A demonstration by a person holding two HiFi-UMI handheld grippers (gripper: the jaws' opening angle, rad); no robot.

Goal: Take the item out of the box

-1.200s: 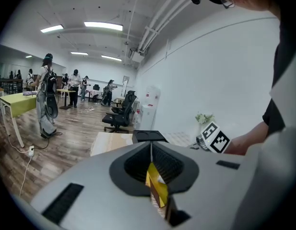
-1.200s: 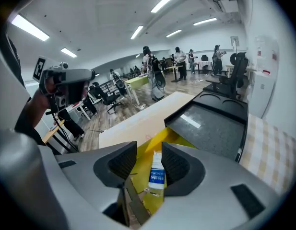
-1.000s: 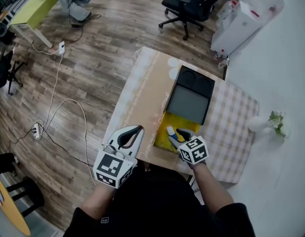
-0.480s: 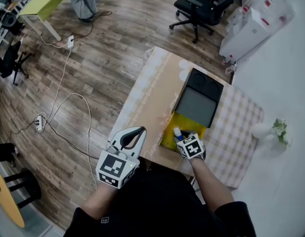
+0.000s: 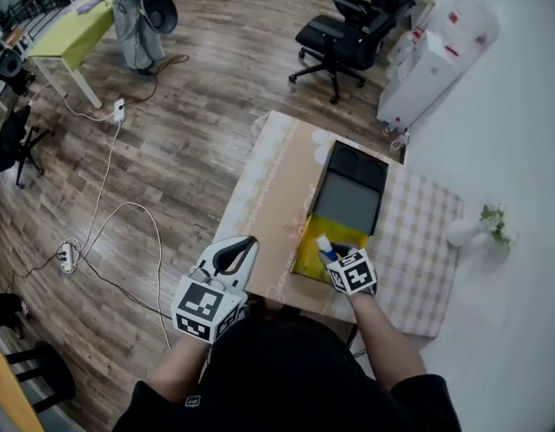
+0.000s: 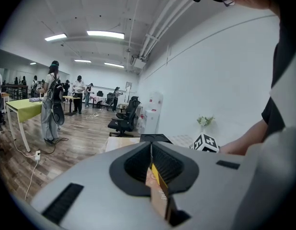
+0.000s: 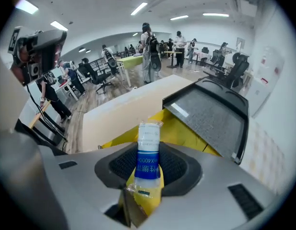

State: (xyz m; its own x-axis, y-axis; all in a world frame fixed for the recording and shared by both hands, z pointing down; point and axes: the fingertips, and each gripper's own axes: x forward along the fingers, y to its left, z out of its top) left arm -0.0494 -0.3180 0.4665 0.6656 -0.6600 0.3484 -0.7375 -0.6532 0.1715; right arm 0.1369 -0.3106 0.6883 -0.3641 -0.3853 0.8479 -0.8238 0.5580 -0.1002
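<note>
Fingers of right gripper (image 7: 148, 169) just closing, apparently gripping blue-white packet (image 7: 148, 147) over yellow box (image 7: 183, 131) (left gripper (image 6: 151, 152) pressed together)

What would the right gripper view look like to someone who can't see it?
The right gripper holds a blue-and-white packet upright between its jaws, which have just been closing, above an open yellow box. Beyond it a dark lid sits on the pale table.
</note>
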